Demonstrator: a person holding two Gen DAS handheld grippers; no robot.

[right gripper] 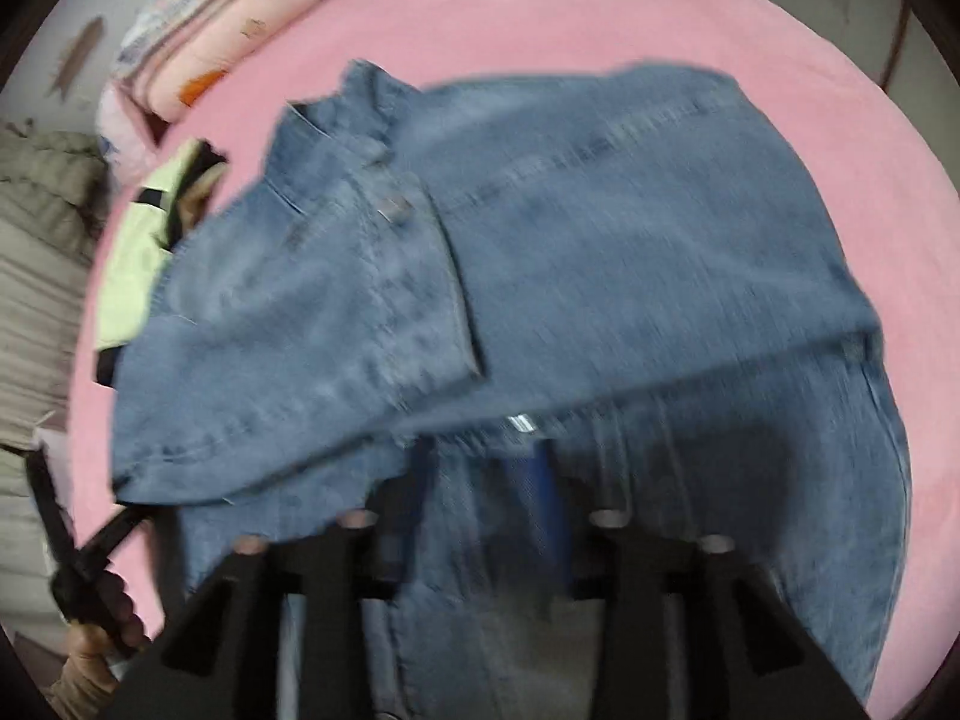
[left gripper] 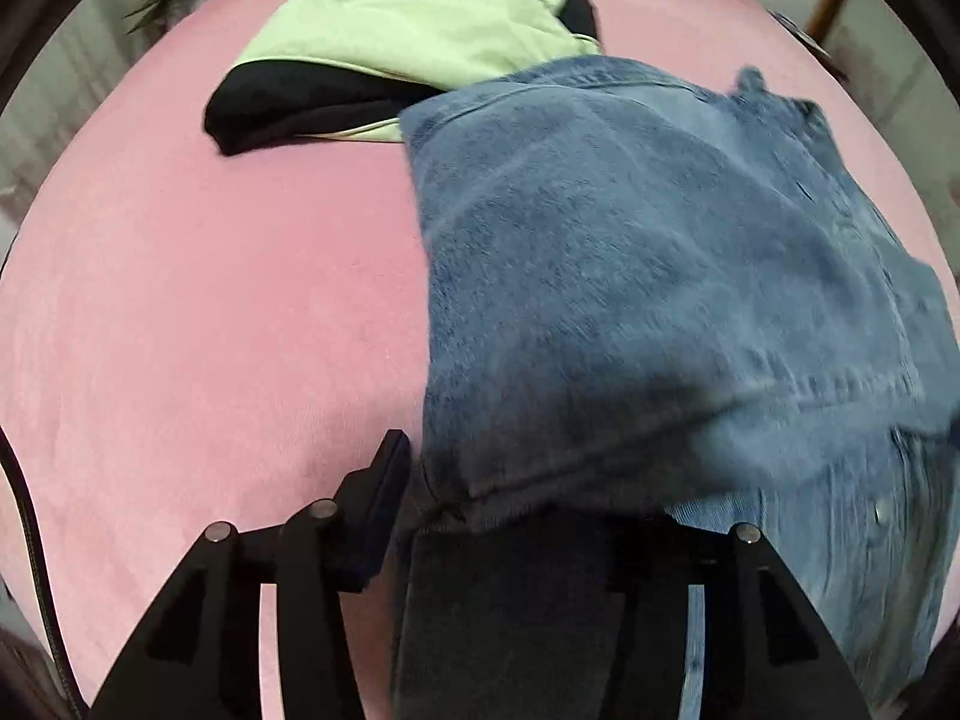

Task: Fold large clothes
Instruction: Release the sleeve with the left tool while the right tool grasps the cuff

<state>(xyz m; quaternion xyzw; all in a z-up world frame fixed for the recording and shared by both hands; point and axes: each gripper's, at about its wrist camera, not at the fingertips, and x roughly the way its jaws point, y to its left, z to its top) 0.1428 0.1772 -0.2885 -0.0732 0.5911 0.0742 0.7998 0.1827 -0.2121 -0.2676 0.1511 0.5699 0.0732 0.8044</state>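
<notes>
Pink bedsheet [left gripper: 180,312]; folded quilts [right gripper: 228,30] (striped, peach) at its edge.

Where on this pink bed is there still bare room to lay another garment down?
The widest bare stretch of pink sheet lies left of the denim jacket and in front of the green-and-black garment. Another strip runs beyond the jacket. It is crowded where the two garments overlap.

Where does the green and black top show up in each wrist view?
Left wrist: green and black top lies at top centre, its near edge under the denim jacket.
Right wrist: same top peeks out at the left edge, behind the jacket.
Shared landmark: the pink bedcover.
</notes>
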